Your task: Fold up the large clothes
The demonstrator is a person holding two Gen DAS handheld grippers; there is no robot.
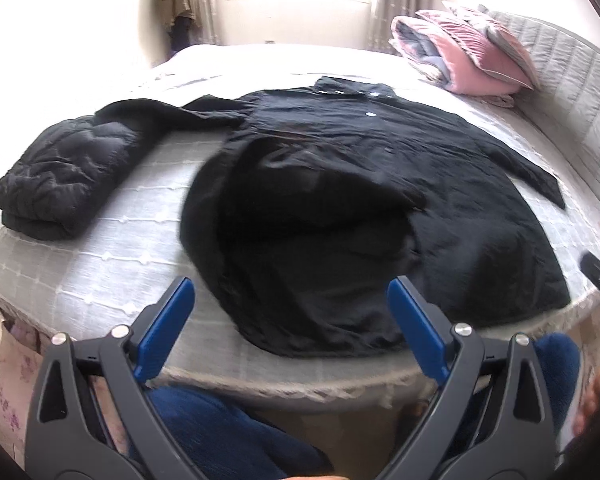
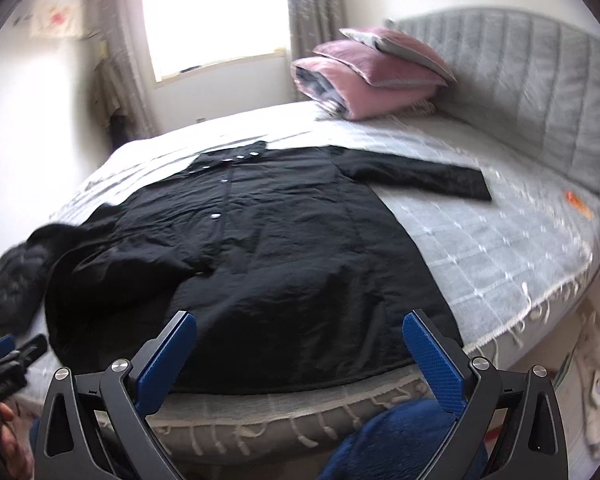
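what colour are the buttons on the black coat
White or pale silver buttons on the coat; clearest in the right wrist view.

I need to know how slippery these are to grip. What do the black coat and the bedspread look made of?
Coat: looks like thin matte woven fabric, finely crinkled, possibly cotton or nylon; snap buttons. Bedspread: grey woven cloth with raised white grid stitching and a fringed edge, likely cotton.

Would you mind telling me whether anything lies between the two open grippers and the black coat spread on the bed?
Nothing visible does. The left gripper and right gripper hang open just off the black coat, whose hem faces them at the bed edge.
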